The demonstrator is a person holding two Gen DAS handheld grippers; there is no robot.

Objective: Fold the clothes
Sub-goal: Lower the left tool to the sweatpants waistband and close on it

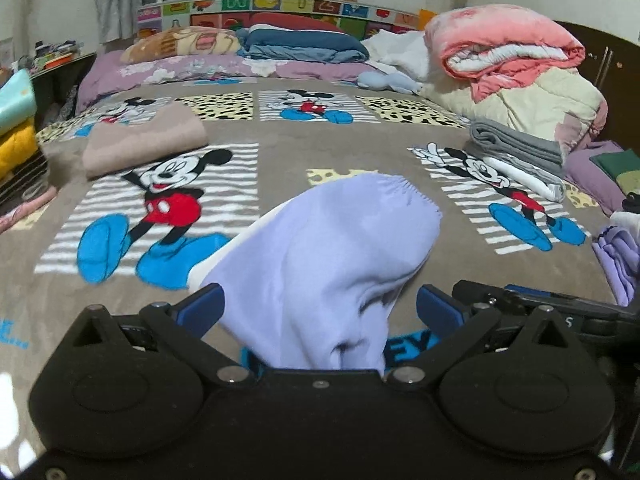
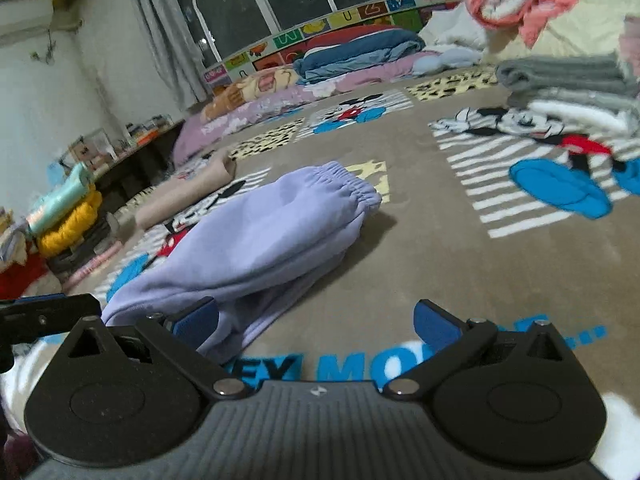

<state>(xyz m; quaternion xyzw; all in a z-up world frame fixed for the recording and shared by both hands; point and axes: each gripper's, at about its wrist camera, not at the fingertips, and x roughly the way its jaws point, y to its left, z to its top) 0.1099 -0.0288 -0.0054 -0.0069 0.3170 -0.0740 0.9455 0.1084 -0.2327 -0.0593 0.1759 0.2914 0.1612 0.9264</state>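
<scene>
Lilac fleece trousers with an elasticated waistband (image 2: 256, 236) lay on the brown Mickey Mouse bedspread (image 2: 420, 248), long axis running away from you, waistband at the far end and the bunched near end right at your tools. Your left gripper (image 1: 318, 308) sat with its blue pads spread wide, and the near end of the fabric rose up between them without either pad pressing on it, so you held nothing there. Your right gripper (image 2: 316, 320) was just as wide, empty, with only its left pad beside the cloth; the trousers lay to its left. So the left hand was the nearer one, I'd say, and the fold would run along that axis.
</scene>
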